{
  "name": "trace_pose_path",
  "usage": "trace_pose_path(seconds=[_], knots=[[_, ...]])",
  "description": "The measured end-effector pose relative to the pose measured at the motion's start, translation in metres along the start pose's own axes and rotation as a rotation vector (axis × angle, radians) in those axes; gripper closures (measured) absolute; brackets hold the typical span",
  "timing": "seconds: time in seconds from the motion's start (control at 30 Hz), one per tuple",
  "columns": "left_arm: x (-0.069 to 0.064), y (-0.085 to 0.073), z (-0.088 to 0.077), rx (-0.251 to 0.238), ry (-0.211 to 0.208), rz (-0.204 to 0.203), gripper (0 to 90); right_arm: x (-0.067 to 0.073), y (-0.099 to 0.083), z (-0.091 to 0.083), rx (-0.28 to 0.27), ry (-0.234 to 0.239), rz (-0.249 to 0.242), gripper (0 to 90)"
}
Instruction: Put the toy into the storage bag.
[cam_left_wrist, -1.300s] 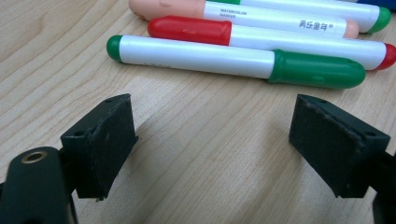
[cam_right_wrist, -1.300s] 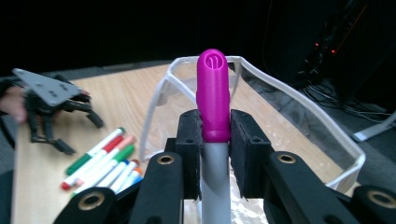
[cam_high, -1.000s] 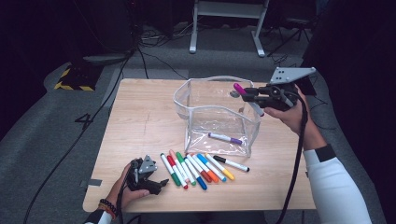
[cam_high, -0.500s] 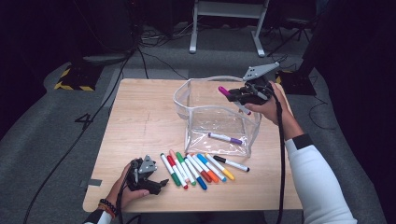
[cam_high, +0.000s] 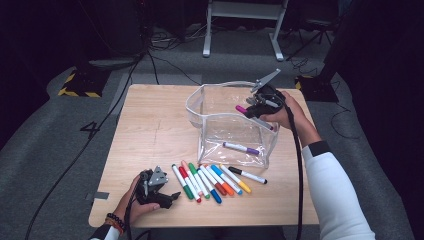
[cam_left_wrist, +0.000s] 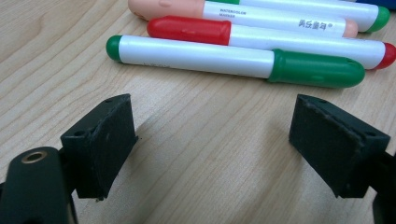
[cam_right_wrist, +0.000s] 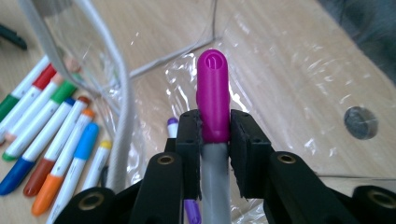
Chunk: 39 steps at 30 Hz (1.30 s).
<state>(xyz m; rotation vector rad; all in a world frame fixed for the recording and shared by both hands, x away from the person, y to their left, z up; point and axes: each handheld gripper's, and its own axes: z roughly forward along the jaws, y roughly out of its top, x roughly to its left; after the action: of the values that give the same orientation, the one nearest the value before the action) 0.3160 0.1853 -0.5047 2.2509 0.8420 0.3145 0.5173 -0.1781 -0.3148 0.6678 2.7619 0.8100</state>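
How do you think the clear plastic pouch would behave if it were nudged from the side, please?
The clear plastic pouch would probably flex rather than resist: its film walls look thin and crinkled. It likely slides easily, seeming light with one purple marker inside. Its open rim may sag or fold.

Between the right gripper's (cam_right_wrist: 214, 135) matt black, slightly rough pads sits a glossy magenta plastic marker (cam_right_wrist: 213, 100). Below it, the clear pouch (cam_high: 235, 127) is shiny, crinkled film (grey cloth-like trim at its rim). Ahead of the left gripper (cam_left_wrist: 212, 140), smooth plastic markers (cam_left_wrist: 243, 58) lie on the matt, grained wooden table (cam_left_wrist: 205, 154).
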Motion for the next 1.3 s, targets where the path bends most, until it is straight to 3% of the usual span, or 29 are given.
trace_pose_path(seconds=[0.27, 0.43, 0.47, 0.57, 0.67, 0.7, 0.83, 0.9, 0.97, 1.03, 1.07, 1.17, 1.23, 1.3], knots=[[0.000, 0.000, 0.000, 0.000, 0.000, 0.000, 14.7, 0.009, 0.003, 0.004, 0.106, 0.078, -0.068, 74.0], [0.000, 0.000, 0.000, 0.000, 0.000, 0.000, 14.7, 0.010, 0.004, 0.004, 0.103, 0.056, -0.063, 68.3], [0.000, 0.000, 0.000, 0.000, 0.000, 0.000, 14.7, 0.009, 0.004, 0.003, 0.082, 0.040, -0.055, 64.0], [0.000, 0.000, 0.000, 0.000, 0.000, 0.000, 14.7, 0.009, 0.003, 0.001, 0.069, 0.032, -0.056, 62.5], [0.000, 0.000, 0.000, 0.000, 0.000, 0.000, 14.7, 0.009, 0.001, -0.008, 0.019, 0.019, -0.056, 63.5], [0.000, 0.000, 0.000, 0.000, 0.000, 0.000, 14.7, 0.009, 0.000, -0.015, -0.028, 0.014, -0.054, 61.7], [0.000, 0.000, 0.000, 0.000, 0.000, 0.001, 14.7, 0.011, -0.005, -0.029, -0.091, -0.003, -0.039, 57.8], [0.000, 0.000, 0.000, 0.000, 0.000, 0.000, 14.7, 0.011, -0.012, -0.042, -0.152, -0.029, -0.018, 53.1], [0.000, 0.000, 0.000, 0.000, 0.000, 0.000, 14.7, 0.013, -0.017, -0.051, -0.186, -0.062, -0.010, 51.2], [0.000, 0.000, 0.000, 0.000, 0.000, 0.001, 14.7, 0.014, -0.020, -0.056, -0.204, -0.063, -0.010, 50.1], [0.000, 0.000, 0.000, 0.000, 0.000, 0.000, 14.7, 0.018, -0.027, -0.065, -0.244, -0.081, -0.008, 49.2], [0.000, 0.000, 0.000, 0.000, 0.000, 0.001, 14.7, 0.022, -0.040, -0.079, -0.298, -0.089, -0.008, 48.2], [0.000, 0.000, 0.000, 0.000, 0.000, 0.001, 14.7, 0.023, -0.044, -0.084, -0.310, -0.095, -0.002, 48.2], [0.000, 0.000, 0.000, 0.000, 0.000, 0.001, 14.7, 0.027, -0.061, -0.095, -0.337, -0.114, -0.002, 47.0]])
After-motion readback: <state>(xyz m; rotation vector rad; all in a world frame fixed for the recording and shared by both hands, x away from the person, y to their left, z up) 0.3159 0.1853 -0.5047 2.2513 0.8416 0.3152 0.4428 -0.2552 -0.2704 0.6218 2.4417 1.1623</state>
